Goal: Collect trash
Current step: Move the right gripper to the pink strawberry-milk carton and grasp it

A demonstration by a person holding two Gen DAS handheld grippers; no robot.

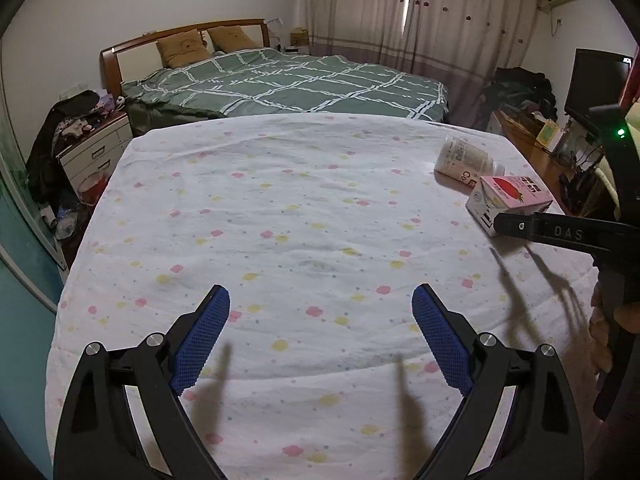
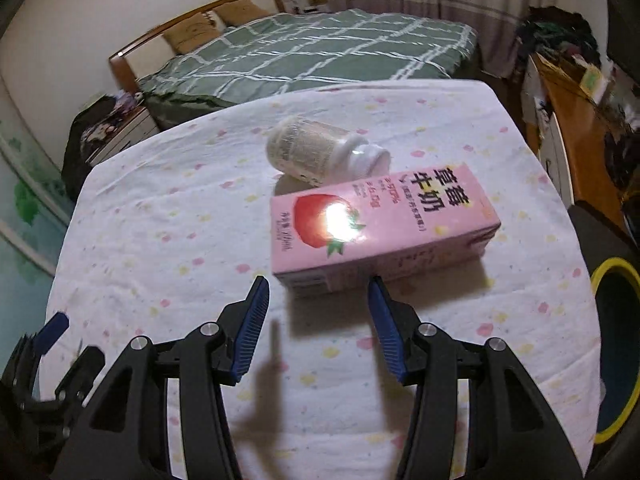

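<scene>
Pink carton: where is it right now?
The pink carton lies flat on the tablecloth, just ahead of the open right gripper, with the white bottle on its side right behind it.

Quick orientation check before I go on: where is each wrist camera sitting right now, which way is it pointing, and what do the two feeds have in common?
Left wrist: behind the open left gripper, low over the dotted tablecloth, facing the green bed; the right gripper enters from the right.
Right wrist: behind the open right gripper, aimed at the pink milk carton and the toppled white bottle; a yellow-rimmed bin sits at the right edge.
Shared: carton, bottle, tablecloth, bed.
</scene>
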